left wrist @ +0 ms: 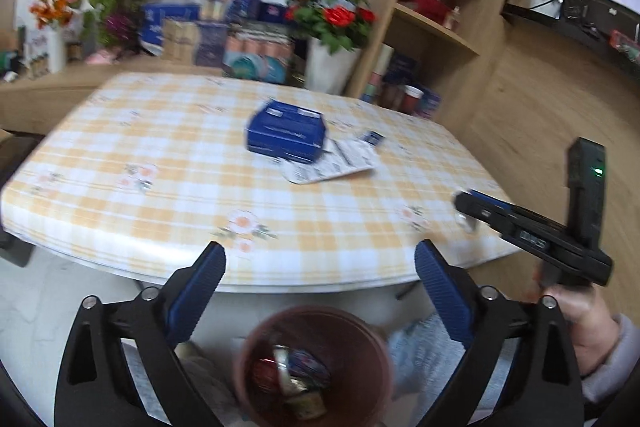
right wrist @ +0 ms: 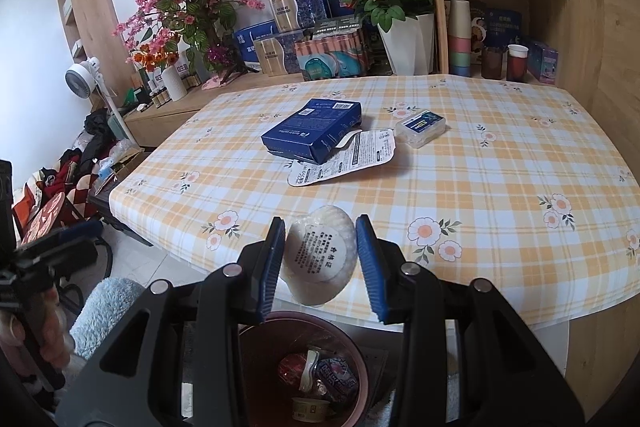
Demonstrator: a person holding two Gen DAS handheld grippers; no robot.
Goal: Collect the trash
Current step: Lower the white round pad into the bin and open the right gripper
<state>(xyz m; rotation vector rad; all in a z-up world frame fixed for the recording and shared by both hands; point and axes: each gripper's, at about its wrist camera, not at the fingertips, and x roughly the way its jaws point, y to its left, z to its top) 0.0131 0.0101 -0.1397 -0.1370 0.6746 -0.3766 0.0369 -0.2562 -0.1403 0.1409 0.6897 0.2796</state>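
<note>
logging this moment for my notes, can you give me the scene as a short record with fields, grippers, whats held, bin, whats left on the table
left gripper: open, nothing between the fingers, above the bin
right gripper: shut on the white packet, above the near table edge
bin: reddish brown, on the floor below the table edge, wrappers and a small cup inside
table: yellow checked cloth with flowers
left on table: blue box, flat white wrapper partly under it, small clear case apart to the right
</note>
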